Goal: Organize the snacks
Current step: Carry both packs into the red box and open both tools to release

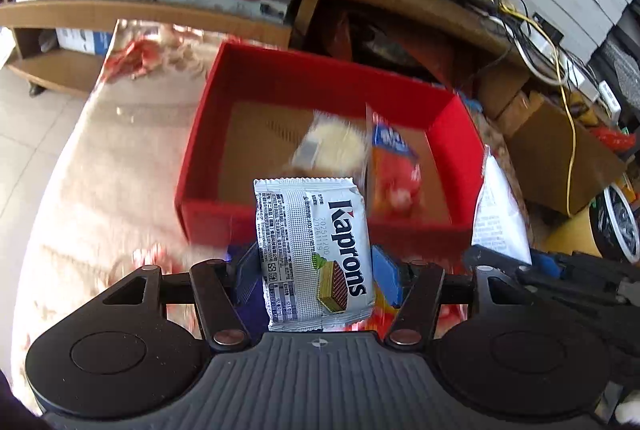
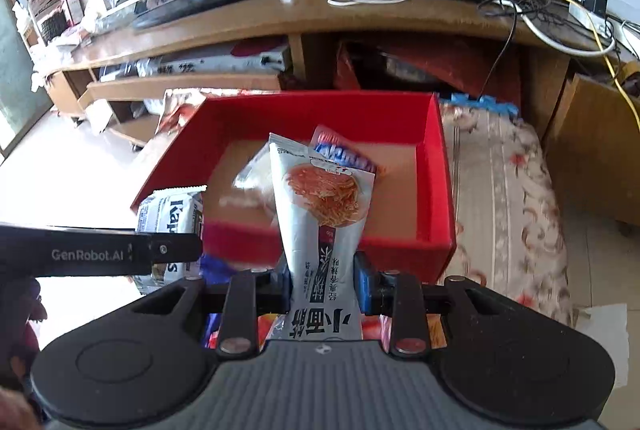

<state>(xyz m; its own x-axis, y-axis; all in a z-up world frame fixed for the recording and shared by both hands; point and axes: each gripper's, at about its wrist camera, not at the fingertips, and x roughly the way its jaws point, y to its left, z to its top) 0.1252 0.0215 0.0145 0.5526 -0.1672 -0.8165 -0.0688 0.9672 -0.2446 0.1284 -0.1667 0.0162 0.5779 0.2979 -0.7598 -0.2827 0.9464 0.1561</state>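
Between left tool (image 1: 316, 270) pads | white Kaprons wafer packet (image 1: 314, 254) | upright

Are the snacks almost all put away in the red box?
Partly. Two snacks already lie in the red box: a clear pale packet and an orange-and-blue packet. In hand: the left claw grips the Kaprons wafer pack, and the right claw grips a noodle snack pouch. Both still need dropping in; neither is in yet.
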